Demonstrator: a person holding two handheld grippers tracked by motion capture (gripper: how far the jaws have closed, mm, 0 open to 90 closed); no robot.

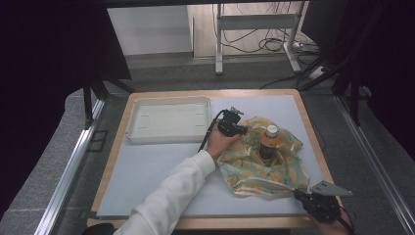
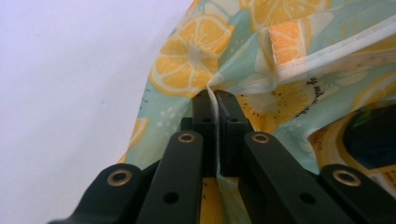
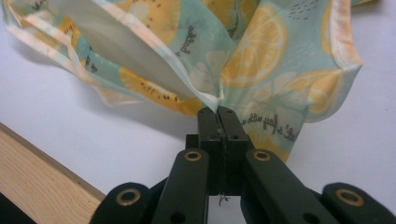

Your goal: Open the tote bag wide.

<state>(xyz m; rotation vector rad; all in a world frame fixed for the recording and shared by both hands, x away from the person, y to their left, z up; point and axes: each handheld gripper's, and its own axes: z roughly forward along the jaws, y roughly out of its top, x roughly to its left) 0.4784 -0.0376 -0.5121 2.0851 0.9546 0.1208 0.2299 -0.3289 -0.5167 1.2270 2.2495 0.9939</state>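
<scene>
While my left gripper (image 2: 215, 100) pinches the lemon-print cloth (image 1: 262, 164) at its ten o'clock edge, my right gripper (image 3: 218, 112) clamps its five o'clock corner.

— What's around the table (image 1: 147, 161)?
— Grey floor (image 1: 44, 171), dark on both sides. A white metal frame (image 1: 257, 22) stands at the back.
— And behind that?
— A pale wall (image 1: 147, 29), with black cables (image 1: 266, 44) lying loose under the frame.

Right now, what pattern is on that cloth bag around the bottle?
The cloth bag has orange citrus slices on pale teal, with small black lettering; clearest in the right gripper view.
</scene>
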